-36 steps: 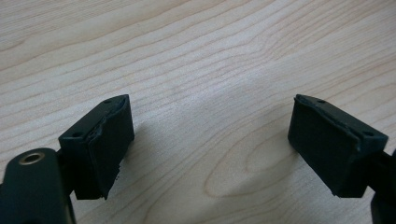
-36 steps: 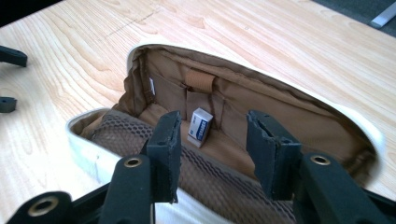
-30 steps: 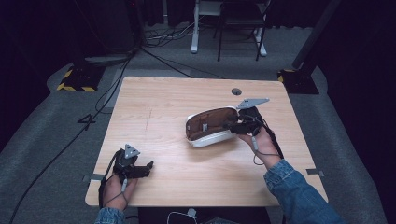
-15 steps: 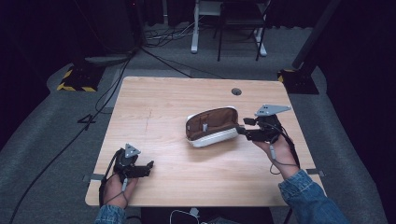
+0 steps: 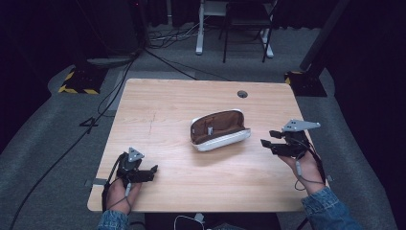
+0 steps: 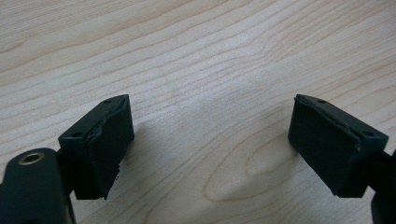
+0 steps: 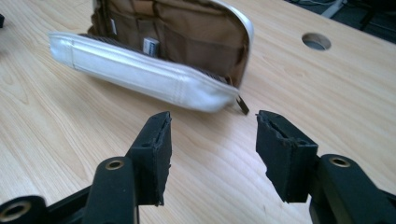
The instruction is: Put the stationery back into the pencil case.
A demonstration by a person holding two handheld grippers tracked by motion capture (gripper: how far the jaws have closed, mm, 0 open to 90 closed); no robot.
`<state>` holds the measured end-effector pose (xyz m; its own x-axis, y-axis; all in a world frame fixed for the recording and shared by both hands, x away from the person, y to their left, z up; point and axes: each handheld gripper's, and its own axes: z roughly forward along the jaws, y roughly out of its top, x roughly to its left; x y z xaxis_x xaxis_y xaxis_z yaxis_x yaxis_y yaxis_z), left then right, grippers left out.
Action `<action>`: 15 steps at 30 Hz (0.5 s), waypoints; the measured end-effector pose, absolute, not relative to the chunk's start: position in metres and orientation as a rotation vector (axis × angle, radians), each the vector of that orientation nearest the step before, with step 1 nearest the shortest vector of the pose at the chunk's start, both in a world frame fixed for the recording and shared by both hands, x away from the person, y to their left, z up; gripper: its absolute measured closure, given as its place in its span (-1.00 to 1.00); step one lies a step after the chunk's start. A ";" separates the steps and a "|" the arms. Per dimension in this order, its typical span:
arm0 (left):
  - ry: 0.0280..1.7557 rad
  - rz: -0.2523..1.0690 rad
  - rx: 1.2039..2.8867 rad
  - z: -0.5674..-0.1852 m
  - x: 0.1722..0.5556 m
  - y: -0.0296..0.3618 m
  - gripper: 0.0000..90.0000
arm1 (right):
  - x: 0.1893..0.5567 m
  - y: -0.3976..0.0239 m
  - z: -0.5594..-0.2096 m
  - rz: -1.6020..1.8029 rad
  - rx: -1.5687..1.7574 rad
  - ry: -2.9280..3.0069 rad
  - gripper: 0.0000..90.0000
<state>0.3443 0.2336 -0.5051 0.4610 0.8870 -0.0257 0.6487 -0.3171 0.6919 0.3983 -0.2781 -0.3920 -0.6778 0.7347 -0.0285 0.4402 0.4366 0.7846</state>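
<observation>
Open pouch [image 5: 220,130] lay mid-counter [image 5: 163,105], long axis across; right gripper [image 5: 276,143] nearer, fingers apart, aimed at its end (left gripper [image 5: 145,173] far, fingers apart).

The pale rectangular wooden table [image 5: 158,105] lies under both sets of jaws. A small round cable hole [image 5: 242,94] sits well ahead of the right gripper [image 5: 267,138], a little to its left. Far beyond the left gripper [image 5: 153,171], off the table, are a yellow-and-black striped floor base [image 5: 76,81] and black cables [image 5: 72,143] on grey carpet.
</observation>
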 end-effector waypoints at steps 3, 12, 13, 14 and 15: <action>1.274 0.481 2.073 -0.505 0.344 0.234 -0.68 | 0.396 -0.288 -0.400 1.108 1.034 2.317 0.02; 1.272 0.480 2.073 -0.505 0.344 0.234 -0.68 | 0.388 -0.309 -0.430 1.098 1.097 2.305 -0.01; 1.271 0.480 2.073 -0.505 0.344 0.234 -0.68 | 0.387 -0.311 -0.433 1.091 1.102 2.305 -0.01; 1.272 0.480 2.074 -0.505 0.344 0.234 -0.68 | 0.386 -0.313 -0.436 1.085 1.109 2.303 -0.01; 1.271 0.481 2.073 -0.505 0.344 0.234 -0.68 | 0.385 -0.315 -0.439 1.077 1.110 2.299 -0.02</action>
<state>0.3445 0.2337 -0.5051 0.4624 0.8863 -0.0252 0.6477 -0.3182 0.6923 0.3845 -0.3148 -0.4391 -0.6217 0.7832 -0.0002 0.5013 0.3981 0.7683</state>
